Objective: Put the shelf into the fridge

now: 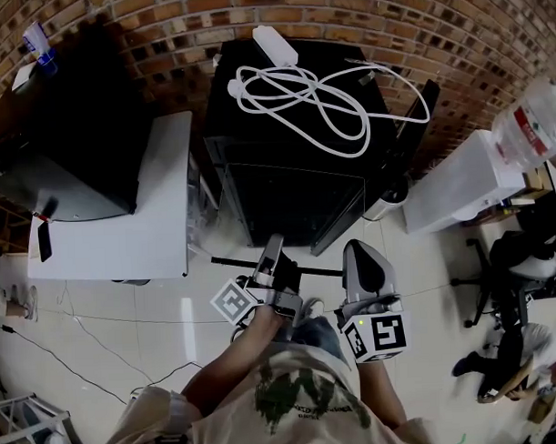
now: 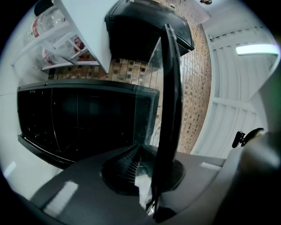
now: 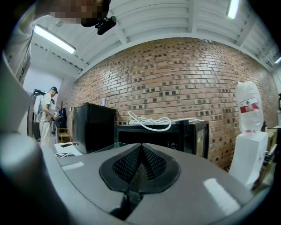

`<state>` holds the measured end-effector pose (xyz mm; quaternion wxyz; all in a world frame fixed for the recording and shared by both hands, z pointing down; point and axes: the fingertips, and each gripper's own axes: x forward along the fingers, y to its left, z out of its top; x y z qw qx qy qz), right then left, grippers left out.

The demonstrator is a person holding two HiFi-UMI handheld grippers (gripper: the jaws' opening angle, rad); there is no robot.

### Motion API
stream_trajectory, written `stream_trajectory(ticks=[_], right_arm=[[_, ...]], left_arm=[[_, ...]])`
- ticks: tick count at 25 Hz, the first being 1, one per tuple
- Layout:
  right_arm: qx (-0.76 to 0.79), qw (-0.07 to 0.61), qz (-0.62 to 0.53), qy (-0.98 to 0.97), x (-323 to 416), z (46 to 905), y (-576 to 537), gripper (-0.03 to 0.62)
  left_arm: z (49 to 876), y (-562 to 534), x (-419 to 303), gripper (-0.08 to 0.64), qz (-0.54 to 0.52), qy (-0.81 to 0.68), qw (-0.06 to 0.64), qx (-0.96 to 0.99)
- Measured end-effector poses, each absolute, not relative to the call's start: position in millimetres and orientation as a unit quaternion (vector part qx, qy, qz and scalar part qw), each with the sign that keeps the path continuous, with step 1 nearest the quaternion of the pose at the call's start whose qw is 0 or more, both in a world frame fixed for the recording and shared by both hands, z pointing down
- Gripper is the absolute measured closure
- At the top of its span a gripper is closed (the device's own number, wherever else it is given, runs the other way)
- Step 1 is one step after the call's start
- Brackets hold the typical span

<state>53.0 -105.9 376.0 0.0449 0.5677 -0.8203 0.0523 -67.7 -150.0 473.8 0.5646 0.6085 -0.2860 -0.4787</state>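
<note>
A pale tiled floor (image 1: pixel 425 266) and a brick wall (image 1: pixel 162 29) are framing the black fridge (image 1: pixel 295 198), which is standing open at upper centre, a white cable (image 1: pixel 301 97) lying on top. The glass shelf (image 1: pixel 316 271) is lying roughly flat just below the opening, its long axis running left to right. The left gripper (image 1: pixel 273 253) is clamping the shelf's dark rim; the right gripper (image 1: pixel 359 255) is hovering alongside, jaws together on nothing.

Brick wall (image 1: pixel 389 21) at rear. White cable (image 1: pixel 301 102) lies looped, with a white power block (image 1: pixel 274 44) near it. At left, white counter (image 1: pixel 133 231) adjoins a large black cabinet (image 1: pixel 75 133). At right, water dispenser (image 1: pixel 463 183) carries an upright bottle (image 1: pixel 529 121), with an office chair (image 1: pixel 516 263) near it on the tiled floor (image 1: pixel 109 332).
</note>
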Motion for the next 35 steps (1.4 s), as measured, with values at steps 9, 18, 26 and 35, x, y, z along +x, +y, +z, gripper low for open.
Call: stream_trajectory(ticks=[9, 18, 26, 35], right_arm=[[0.559, 0.053, 0.049, -0.826, 64.4, 376.4, -114.0, 0.592], [0.548, 0.058, 0.046, -0.833, 71.4, 378.1, -127.3, 0.592], [0.538, 0.067, 0.048, -0.839, 75.5, 381.9, -131.9, 0.592], [0.536, 0.071, 0.051, -0.84, 81.9, 386.1, -137.9, 0.592]], left_arm=[[488.7, -169.5, -58.6, 0.54, -0.482, -0.299, 0.562, 0.602], [504.3, -188.7, -53.5, 0.54, -0.487, -0.319, 0.554, 0.596], [518.7, -214.1, -46.4, 0.54, -0.492, -0.328, 0.547, 0.592], [533.4, -236.9, -43.8, 0.54, -0.489, -0.33, 0.542, 0.599]])
